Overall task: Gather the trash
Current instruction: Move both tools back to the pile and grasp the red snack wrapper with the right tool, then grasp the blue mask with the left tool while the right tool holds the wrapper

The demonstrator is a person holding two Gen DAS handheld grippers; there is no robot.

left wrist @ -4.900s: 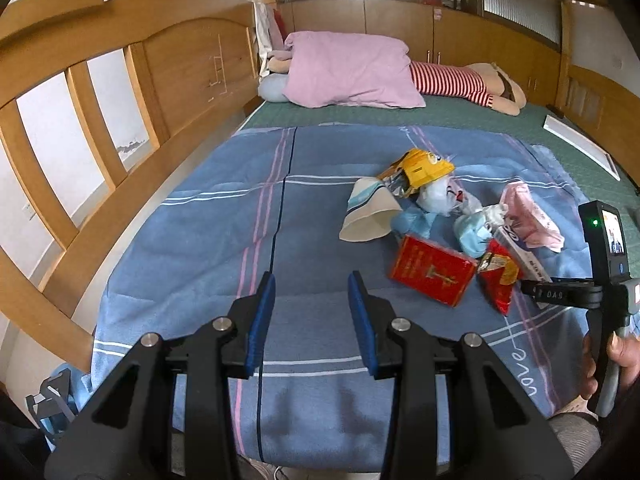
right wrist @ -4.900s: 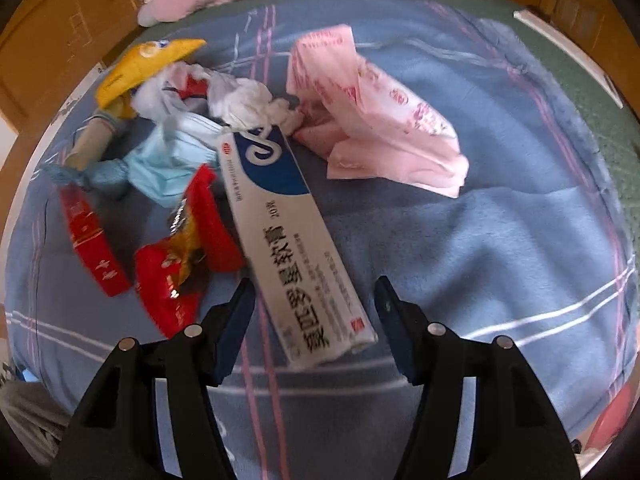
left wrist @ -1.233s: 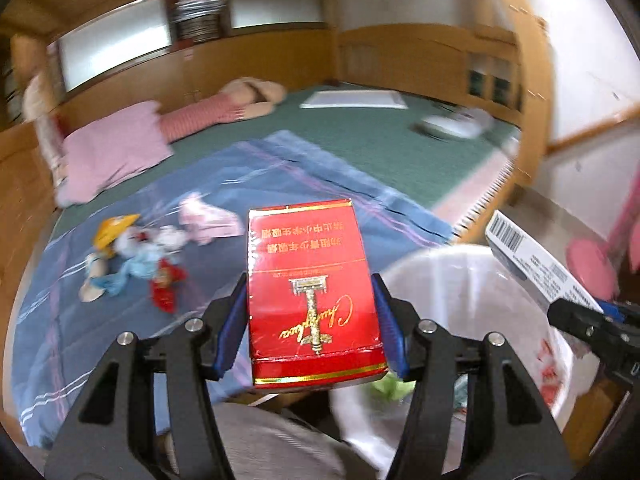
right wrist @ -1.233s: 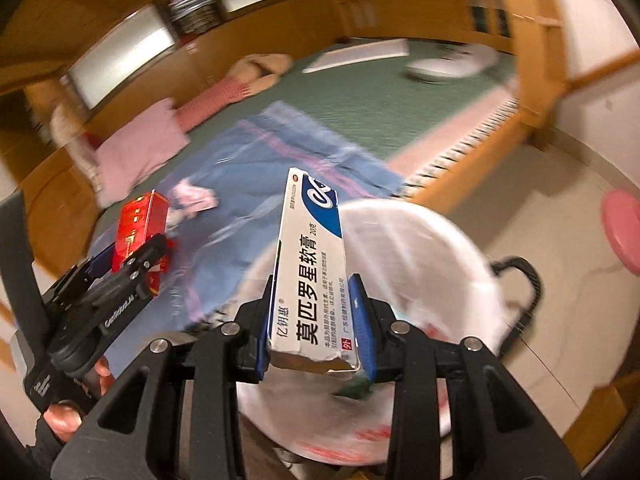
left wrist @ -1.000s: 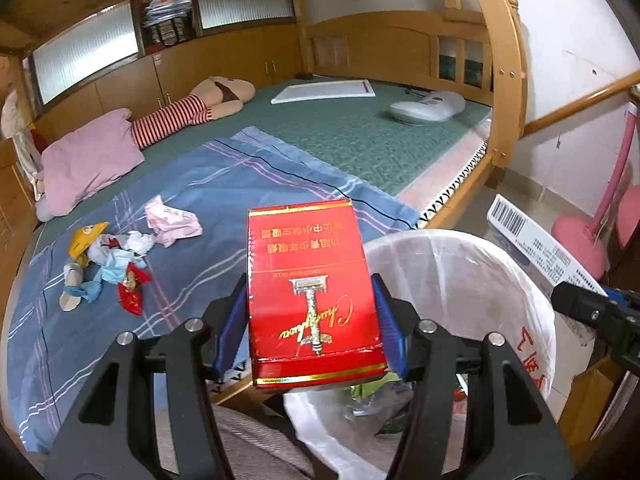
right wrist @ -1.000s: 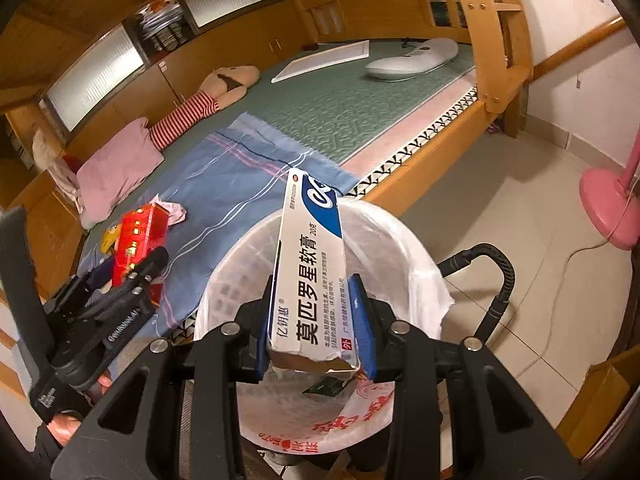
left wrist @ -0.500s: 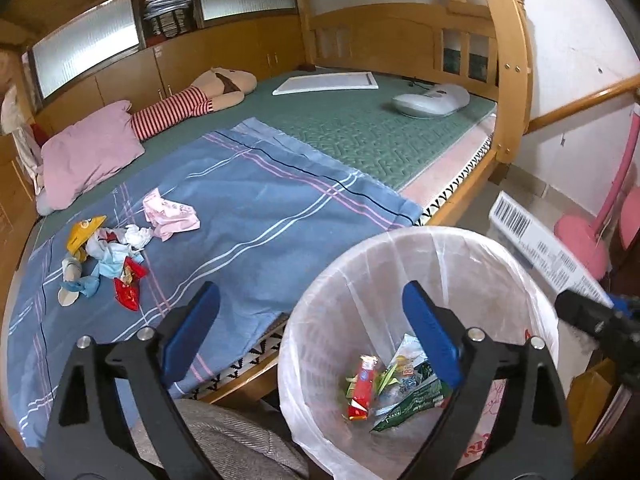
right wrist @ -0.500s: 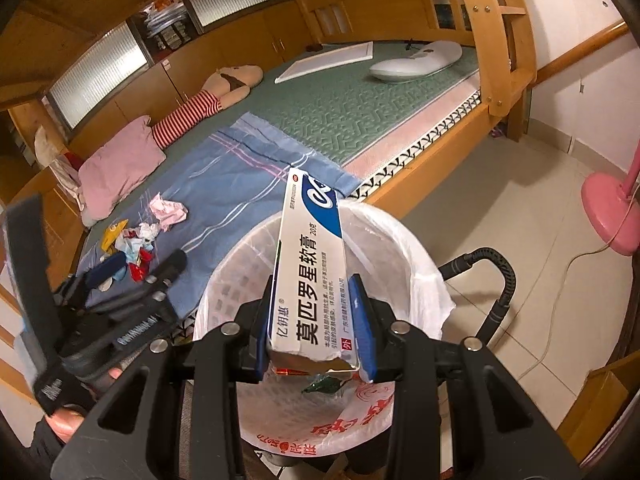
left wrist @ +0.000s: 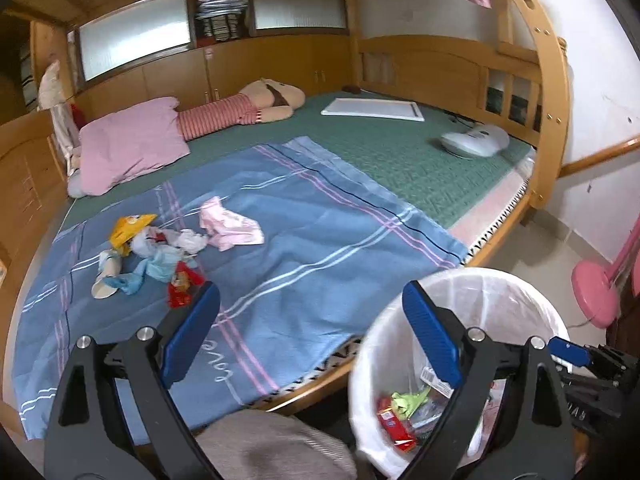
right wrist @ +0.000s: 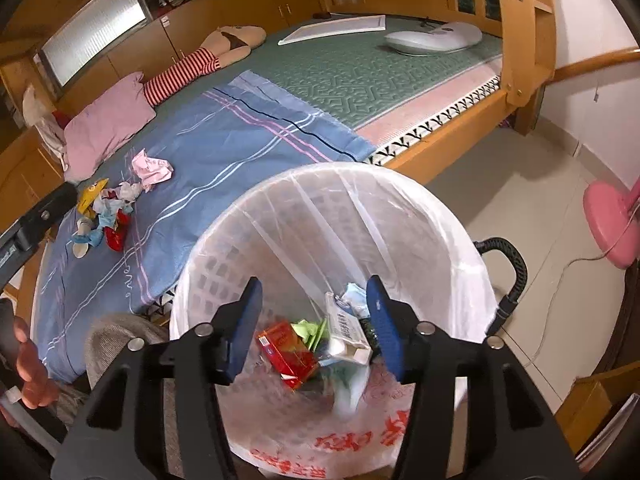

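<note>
A white-lined trash bin (right wrist: pixel 420 216) stands on the floor beside the bed; it also shows in the left wrist view (left wrist: pixel 516 300). Inside lie the red box (right wrist: pixel 286 354), the white medicine box (right wrist: pixel 346 332) and other scraps. My right gripper (right wrist: pixel 316 324) is open and empty right above the bin. My left gripper (left wrist: pixel 312 332) is open wide and empty, above the bed edge and the bin's left rim. A pile of trash (left wrist: pixel 148 252) and a pink wrapper (left wrist: pixel 230 226) lie on the blue blanket (left wrist: pixel 320 240).
A pink pillow (left wrist: pixel 128 144) and a striped doll (left wrist: pixel 240 110) lie at the bed's far side. A white board (left wrist: pixel 372 109) and a white device (left wrist: pixel 474 142) rest on the green mat. A pink fan base (right wrist: pixel 610 220) and a black hose (right wrist: pixel 512 264) are on the floor.
My left gripper opened and dropped the red box into the bin, then swung left. My right gripper has just opened and the white medicine box fell into the bin.
</note>
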